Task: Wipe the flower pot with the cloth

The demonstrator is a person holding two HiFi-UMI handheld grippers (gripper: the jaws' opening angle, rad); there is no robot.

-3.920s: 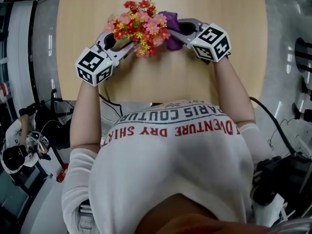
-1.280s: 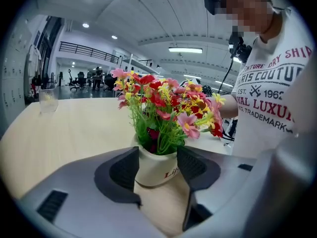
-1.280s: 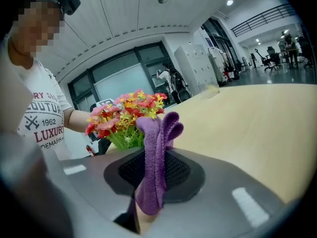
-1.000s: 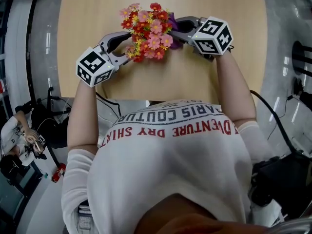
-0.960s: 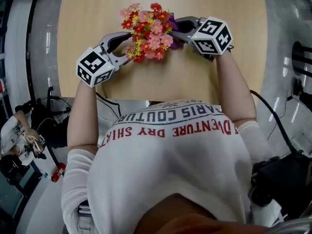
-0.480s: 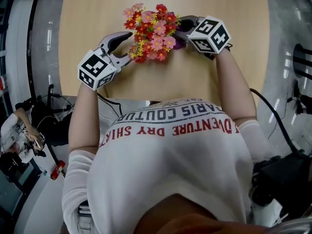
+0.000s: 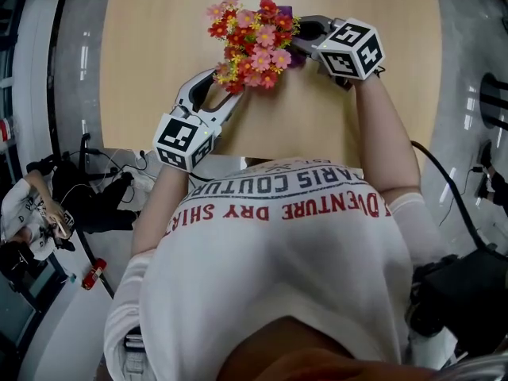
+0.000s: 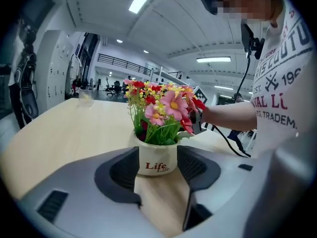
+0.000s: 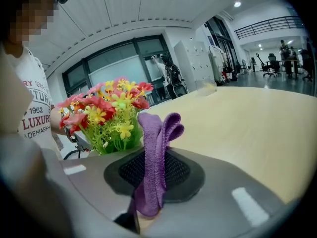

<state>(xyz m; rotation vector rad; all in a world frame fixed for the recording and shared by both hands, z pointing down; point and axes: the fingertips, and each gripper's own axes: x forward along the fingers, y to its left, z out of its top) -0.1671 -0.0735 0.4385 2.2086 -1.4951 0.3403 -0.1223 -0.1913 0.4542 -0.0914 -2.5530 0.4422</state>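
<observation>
A small white flower pot [image 8: 157, 160] printed "Life" stands on the light wooden table [image 7: 159, 38], filled with red, pink and yellow flowers [image 7: 252, 42]. My left gripper [image 8: 157, 166] is shut on the pot, one pad against each side. In the head view the blooms hide the pot, and the left gripper [image 7: 226, 86] reaches up under them from the lower left. My right gripper [image 9: 154, 170] is shut on a folded purple cloth [image 9: 156, 148], which sticks up beside the flowers [image 9: 106, 115]. From above, the right gripper [image 7: 304, 36] sits at the bouquet's right, with the cloth [image 7: 295, 56] peeking out.
The table's near edge runs just below the grippers, against the person's body. A clear cup [image 8: 85, 97] stands far off on the table. Grey floor with cables and another person [image 7: 32, 213] lies to the left of the table.
The left gripper has swung toward the person and rightward and rolled while still clamped on the pot. The flowers have shifted slightly up and right. The right gripper has hardly moved.
</observation>
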